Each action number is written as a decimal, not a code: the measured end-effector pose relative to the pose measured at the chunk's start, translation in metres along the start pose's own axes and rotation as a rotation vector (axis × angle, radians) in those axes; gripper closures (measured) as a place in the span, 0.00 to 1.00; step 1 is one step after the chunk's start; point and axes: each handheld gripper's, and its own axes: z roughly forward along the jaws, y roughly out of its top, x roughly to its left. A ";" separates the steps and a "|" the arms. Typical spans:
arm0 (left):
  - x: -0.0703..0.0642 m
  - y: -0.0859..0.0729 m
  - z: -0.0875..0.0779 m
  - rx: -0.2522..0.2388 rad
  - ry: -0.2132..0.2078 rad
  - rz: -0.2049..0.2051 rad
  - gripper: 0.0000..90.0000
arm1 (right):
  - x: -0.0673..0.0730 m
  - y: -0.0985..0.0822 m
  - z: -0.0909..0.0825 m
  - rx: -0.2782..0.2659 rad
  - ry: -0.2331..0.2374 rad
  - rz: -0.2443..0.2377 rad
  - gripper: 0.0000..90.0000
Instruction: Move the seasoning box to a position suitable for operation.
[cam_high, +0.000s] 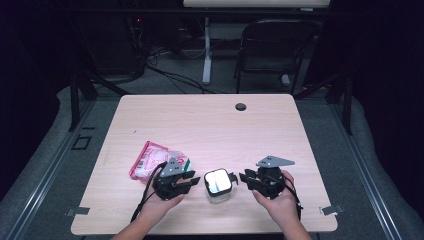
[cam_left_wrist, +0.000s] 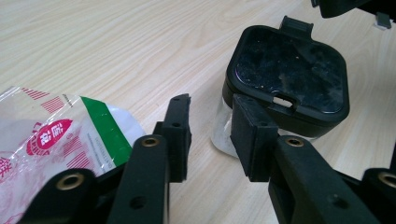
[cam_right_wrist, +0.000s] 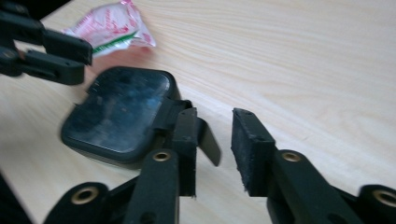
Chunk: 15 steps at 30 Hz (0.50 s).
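The container (cam_high: 218, 186), a small clear tub with a glossy black snap lid (cam_left_wrist: 289, 70), stands upright on the table (cam_high: 210, 125) between the two grippers, near the front edge. In the high view it sits just ahead of the left gripper (cam_high: 192, 180) fingertips and just ahead of the right gripper (cam_high: 243, 177) fingertips, which point at it from opposite sides.

Left gripper: fingers (cam_left_wrist: 180, 135) spread, nothing pinched. In the left gripper view the one finger pad overlaps the front rim of the lid; contact at that point cannot be confirmed. The other pad stands clear of the container, over bare table. The clear wall of the tub shows between and beyond the two pads.

Right gripper: fingers (cam_right_wrist: 250, 149) spread, nothing pinched. In the right gripper view the container lies beside and beyond one finger, with the lid's hinged tab (cam_right_wrist: 208, 140) projecting into the gap between the pads. The other finger is over bare wood.

The snack bag (cam_high: 157, 159), red, white and green, lies flat on the table behind and outboard of the left gripper fingers, apart from the container. Farther off, a round cable hole (cam_high: 241, 106) sits near the far table edge.
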 end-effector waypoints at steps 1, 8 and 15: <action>0.000 0.001 -0.001 0.001 -0.008 -0.003 0.77 | 0.000 0.002 -0.001 0.010 0.011 0.013 0.84; -0.006 0.005 -0.003 0.014 -0.010 0.037 0.90 | 0.014 0.008 0.003 -0.018 -0.003 -0.022 0.90; -0.011 0.004 0.001 0.037 -0.029 0.062 1.00 | 0.023 0.012 0.011 -0.016 -0.010 -0.070 0.95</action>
